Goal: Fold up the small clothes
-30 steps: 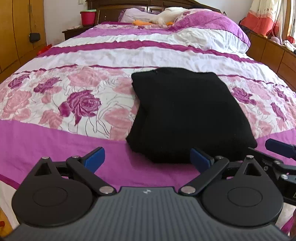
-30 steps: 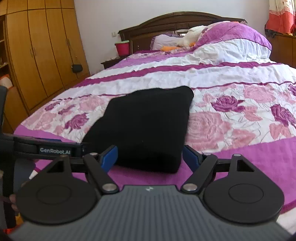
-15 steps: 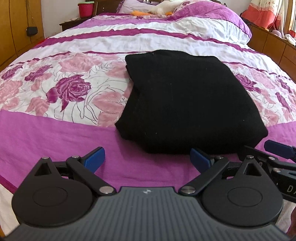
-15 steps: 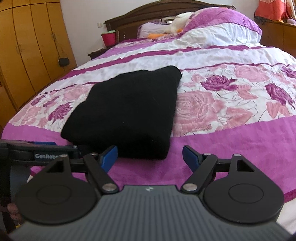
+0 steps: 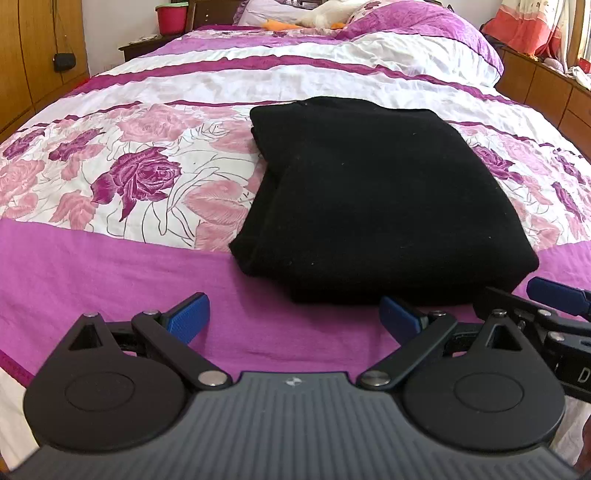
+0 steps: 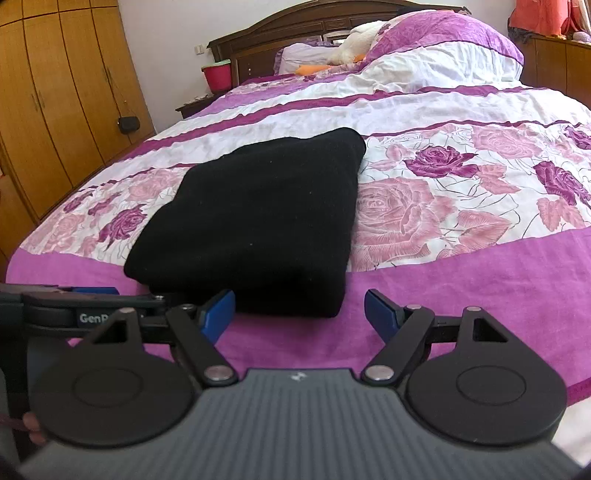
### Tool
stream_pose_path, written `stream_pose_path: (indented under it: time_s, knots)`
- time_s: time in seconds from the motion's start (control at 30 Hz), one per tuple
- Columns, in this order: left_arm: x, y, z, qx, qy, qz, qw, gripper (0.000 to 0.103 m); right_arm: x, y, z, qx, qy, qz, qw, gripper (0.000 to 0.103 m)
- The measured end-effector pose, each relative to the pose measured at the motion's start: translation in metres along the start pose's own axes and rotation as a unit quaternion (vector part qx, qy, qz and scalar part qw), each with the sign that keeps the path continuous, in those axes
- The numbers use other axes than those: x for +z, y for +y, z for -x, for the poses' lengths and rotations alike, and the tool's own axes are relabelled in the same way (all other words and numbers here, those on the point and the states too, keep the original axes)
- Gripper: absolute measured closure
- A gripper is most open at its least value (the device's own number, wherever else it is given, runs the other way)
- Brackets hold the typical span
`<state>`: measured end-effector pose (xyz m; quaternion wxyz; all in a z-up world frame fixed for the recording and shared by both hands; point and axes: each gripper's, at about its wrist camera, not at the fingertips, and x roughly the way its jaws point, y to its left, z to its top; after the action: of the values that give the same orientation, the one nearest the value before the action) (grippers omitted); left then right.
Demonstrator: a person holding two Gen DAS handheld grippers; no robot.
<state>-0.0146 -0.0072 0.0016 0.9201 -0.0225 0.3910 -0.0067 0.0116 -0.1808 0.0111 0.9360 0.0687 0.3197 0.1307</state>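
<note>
Two grippers hover side by side over the near edge of a bed point(image 5: 92, 266), both with their blue-tipped jaws spread wide and nothing between them. A black folded garment point(image 5: 373, 199) lies flat on the flowered bedspread, its near edge on the plain purple band. The left gripper point(image 5: 295, 319) sits just short of that near edge, toward its left corner, with its right fingertip close to the fabric. The right gripper point(image 6: 299, 308) faces the garment's near right corner; whether its left fingertip touches the cloth, I cannot tell. Behind the bed stand a dark wooden headboard point(image 6: 332, 18), a wooden wardrobe point(image 6: 55, 92) and a red bucket point(image 6: 218, 75).
</note>
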Motion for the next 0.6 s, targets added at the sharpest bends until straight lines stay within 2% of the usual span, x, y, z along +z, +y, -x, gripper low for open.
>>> stream_pose_path:
  time_s: [0.6]
  knots:
    - [-0.0027,-0.0002,0.0,0.004,-0.001,0.001,1.0,0.003,-0.0016,-0.0005,0.0008,0.002,0.001,-0.006,1.0,0.024]
